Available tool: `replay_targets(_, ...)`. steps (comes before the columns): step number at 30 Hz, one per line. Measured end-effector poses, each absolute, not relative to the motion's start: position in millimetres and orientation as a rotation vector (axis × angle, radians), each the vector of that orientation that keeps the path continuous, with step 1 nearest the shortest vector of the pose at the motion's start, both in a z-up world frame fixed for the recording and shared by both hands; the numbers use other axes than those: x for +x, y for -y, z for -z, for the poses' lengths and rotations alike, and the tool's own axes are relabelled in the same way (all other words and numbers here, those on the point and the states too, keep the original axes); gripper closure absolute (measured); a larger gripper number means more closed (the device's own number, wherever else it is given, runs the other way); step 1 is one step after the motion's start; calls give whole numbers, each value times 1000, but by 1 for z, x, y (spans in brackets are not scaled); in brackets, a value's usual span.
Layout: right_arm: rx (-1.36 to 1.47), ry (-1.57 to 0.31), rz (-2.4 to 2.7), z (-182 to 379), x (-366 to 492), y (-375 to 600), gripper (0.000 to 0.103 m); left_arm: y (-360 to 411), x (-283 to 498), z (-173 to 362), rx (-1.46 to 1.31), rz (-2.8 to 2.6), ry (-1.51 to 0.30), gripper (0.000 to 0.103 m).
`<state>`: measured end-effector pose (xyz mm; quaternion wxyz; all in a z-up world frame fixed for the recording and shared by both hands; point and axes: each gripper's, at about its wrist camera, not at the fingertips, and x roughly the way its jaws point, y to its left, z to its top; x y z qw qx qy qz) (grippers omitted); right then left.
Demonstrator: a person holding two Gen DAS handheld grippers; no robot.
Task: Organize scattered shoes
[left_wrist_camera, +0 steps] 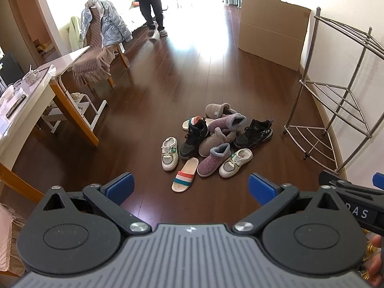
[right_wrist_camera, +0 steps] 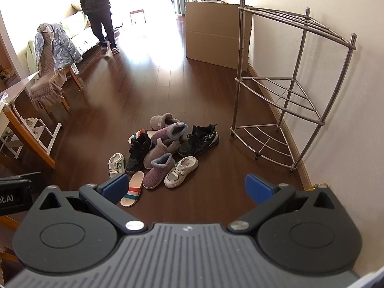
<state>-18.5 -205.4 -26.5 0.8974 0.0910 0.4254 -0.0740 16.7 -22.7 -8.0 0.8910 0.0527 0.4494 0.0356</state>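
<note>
The shoes [left_wrist_camera: 211, 144] lay heaped on the wooden floor [left_wrist_camera: 168, 72], several leaning on one another, so pulling one from underneath risked toppling its neighbours and spreading the mess wider. The soft purple boot [right_wrist_camera: 159, 171] looked likely to sag in a pinch. Both the left gripper [left_wrist_camera: 190, 187] and the right gripper [right_wrist_camera: 186, 187] hung with jaws spread wide, holding nothing, well short of the pile. The striped slide [right_wrist_camera: 132, 189] lay nearest them; the steel rack [right_wrist_camera: 283, 110] by the wall stood bare.
</note>
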Motion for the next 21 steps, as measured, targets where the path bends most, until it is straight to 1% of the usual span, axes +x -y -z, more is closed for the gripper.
replay_targets(17, 178, -951, 138, 48, 57, 228, 1, 44, 55, 45, 84, -108, -1010, 1)
replay_targets(18, 178, -952, 137, 52, 53, 232, 1, 45, 57, 47, 83, -107, -1013, 1)
replay_targets(20, 179, -945, 140, 69, 19, 244, 1, 45, 62, 53, 80, -98, -1025, 1)
replay_targets(21, 182, -950, 148, 76, 18, 246, 1, 44, 67, 59, 78, -87, -1038, 1)
